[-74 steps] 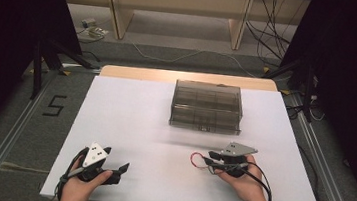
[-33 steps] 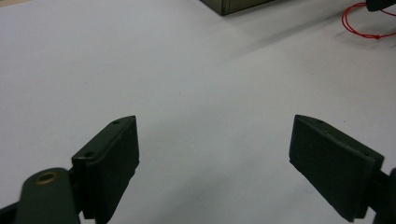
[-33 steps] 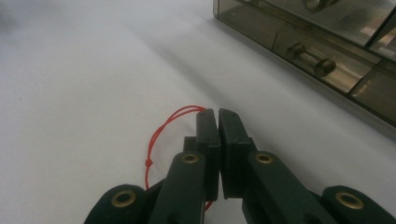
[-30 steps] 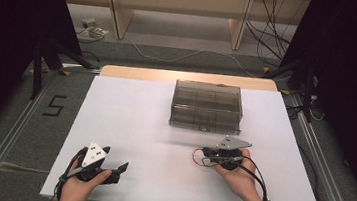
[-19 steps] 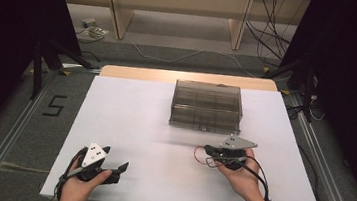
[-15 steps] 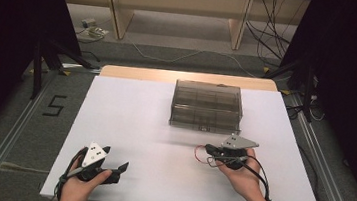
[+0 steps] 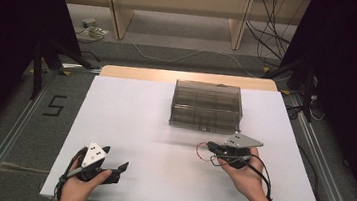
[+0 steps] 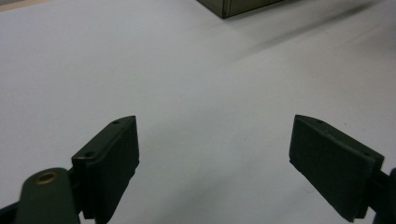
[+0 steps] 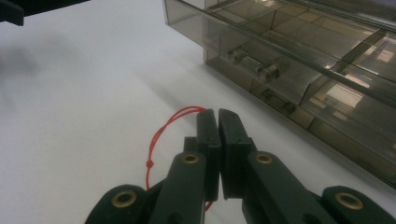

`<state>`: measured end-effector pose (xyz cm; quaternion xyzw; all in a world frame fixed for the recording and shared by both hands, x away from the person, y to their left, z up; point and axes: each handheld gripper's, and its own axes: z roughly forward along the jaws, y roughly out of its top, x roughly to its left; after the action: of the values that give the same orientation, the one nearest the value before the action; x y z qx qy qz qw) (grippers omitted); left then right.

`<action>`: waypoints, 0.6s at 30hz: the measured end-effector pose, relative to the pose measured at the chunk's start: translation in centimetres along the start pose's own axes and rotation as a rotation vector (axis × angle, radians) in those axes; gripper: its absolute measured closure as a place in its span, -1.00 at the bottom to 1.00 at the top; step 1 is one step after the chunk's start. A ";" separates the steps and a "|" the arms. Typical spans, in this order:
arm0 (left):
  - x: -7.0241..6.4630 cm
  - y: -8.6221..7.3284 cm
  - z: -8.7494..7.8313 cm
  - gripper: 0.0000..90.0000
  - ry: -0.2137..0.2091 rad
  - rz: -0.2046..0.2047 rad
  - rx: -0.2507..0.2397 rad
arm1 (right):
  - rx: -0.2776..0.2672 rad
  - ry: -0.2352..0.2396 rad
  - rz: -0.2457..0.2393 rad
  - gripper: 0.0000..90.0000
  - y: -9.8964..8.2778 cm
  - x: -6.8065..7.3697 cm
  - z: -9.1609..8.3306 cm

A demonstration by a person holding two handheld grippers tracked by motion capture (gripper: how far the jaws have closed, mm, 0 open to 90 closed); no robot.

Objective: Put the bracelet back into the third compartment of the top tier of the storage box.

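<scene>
Right gripper (image 9: pixel 218 116) jaws pinched on red cord (image 9: pixel 159 135), just beside box (image 7: pixel 207 105). Keep your squeeze firm, lift loop clear before moving. Left gripper (image 8: pixel 215 158) jaws wide, empty.

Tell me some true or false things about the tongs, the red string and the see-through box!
1. The right tongs are shut on the red string. True.
2. The left tongs are squeezed shut. False: they are wide open with nothing between them.
3. The clear box sits on the white table. True.
4. The red string lies inside the clear box. False: it is outside, in front of the box.
</scene>
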<state>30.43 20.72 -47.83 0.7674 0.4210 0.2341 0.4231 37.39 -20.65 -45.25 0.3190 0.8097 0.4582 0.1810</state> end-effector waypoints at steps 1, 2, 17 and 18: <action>0.0 0.0 0.0 -0.65 0.000 0.000 -0.001 | 0.000 -0.001 0.001 0.96 0.0 0.0 -0.1; 0.0 0.0 0.0 -0.65 0.000 0.001 -0.001 | -0.002 -0.001 0.000 0.96 0.1 0.0 -0.1; 0.0 0.0 0.0 -0.65 0.004 -0.001 -0.005 | -0.027 -0.011 -0.002 0.96 0.6 -0.3 -0.8; 0.0 0.0 0.0 -0.65 0.004 -0.001 -0.005 | -0.028 -0.013 0.000 0.96 0.6 -0.3 -0.8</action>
<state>30.45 20.74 -47.78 0.7657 0.4215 0.2366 0.4243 37.32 -21.11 -44.34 0.3194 0.8020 0.4672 0.1908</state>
